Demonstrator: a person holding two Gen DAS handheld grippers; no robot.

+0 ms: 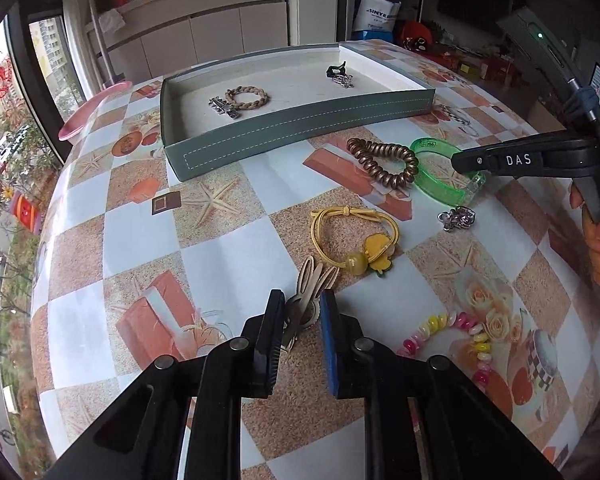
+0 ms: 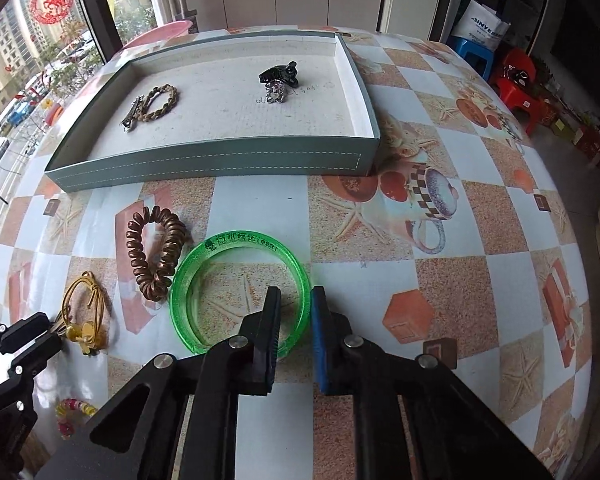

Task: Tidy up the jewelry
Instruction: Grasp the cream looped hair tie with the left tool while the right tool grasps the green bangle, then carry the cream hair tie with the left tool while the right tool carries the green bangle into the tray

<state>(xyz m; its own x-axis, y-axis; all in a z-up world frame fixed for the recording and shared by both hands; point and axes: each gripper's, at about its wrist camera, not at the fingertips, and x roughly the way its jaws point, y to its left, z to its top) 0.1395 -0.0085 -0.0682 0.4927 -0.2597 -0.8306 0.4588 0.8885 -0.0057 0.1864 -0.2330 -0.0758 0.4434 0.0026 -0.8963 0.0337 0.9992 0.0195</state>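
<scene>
Right gripper fingers narrowly straddle the bangle rim for lifting; left gripper fingers, narrow, flank the clip

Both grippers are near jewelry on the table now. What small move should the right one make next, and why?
Probably close the right gripper on the translucent green plastic bangle. Its black finger sits inside the ring and its blue one outside, with the near rim between them and a gap still visible. The bangle lies flat on the table, outside the grey-green tray, so it seems not yet gripped.
</scene>
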